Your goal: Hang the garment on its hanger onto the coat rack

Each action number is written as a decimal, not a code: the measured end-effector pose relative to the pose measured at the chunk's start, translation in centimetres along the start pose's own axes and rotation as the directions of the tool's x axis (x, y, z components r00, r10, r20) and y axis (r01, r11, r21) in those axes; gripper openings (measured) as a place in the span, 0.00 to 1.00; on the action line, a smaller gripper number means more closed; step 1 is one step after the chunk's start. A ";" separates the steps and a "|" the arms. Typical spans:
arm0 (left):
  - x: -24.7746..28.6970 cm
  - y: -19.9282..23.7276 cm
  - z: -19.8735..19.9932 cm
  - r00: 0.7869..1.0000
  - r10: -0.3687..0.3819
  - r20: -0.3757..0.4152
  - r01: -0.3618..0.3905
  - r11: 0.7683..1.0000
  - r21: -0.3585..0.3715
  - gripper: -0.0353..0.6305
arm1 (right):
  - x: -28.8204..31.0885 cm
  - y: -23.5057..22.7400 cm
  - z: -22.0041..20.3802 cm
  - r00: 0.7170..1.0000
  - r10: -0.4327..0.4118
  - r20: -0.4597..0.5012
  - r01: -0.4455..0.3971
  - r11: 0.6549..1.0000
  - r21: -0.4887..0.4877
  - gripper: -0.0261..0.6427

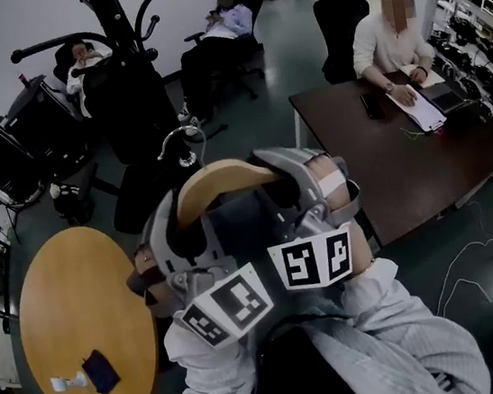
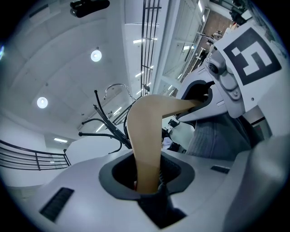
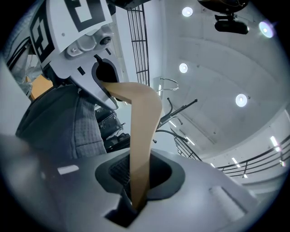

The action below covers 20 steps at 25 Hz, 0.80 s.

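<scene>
Gripping hanger | left gripper clamped on it | right gripper likewise

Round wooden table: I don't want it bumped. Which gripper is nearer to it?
Left. The left gripper, shut on one end of the hanger, is just right of the round wooden table. The right gripper holds the other end, farther off, beside the dark desk.

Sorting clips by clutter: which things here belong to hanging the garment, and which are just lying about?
Job in hand: wooden hanger, gripped by the left tool and the right tool; garment on it; black coat rack.

Lying about: round table with a dark blue item and a small white object; dark desk with papers and a phone.
</scene>
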<state>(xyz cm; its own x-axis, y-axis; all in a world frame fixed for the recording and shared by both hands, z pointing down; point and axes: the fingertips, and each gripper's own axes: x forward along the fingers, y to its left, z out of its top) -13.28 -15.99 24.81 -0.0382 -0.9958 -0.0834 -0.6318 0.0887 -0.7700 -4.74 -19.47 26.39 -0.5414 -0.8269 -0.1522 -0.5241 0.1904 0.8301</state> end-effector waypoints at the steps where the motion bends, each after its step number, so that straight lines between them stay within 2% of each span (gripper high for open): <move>1: 1.7 0.2 0.3 1.000 0.013 -0.007 -0.013 1.000 0.003 0.20 | 1.6 -0.7 -0.7 1.000 0.003 0.014 -0.003 1.000 0.001 0.12; 10: 14.6 2.1 0.5 0.989 0.120 -0.084 -0.122 0.992 -0.012 0.20 | 14.6 -4.8 -5.0 0.988 0.067 0.140 -0.065 0.998 -0.023 0.12; 15: 19.4 3.6 -1.1 0.982 0.142 -0.123 -0.146 0.989 -0.026 0.20 | 20.2 -5.1 -5.6 0.980 0.100 0.172 -0.096 0.995 -0.034 0.12; 20: 24.0 4.5 -3.3 0.980 0.127 -0.153 -0.132 0.991 -0.022 0.20 | 25.3 -4.3 -6.6 0.979 0.131 0.157 -0.130 0.991 -0.017 0.12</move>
<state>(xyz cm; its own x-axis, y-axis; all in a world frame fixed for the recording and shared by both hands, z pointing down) -19.57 -39.56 21.43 -0.2362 -0.9681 -0.0833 -0.6380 0.2191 -0.7382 -11.81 -44.67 22.53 -0.7018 -0.7013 -0.1250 -0.4386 0.2871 0.8516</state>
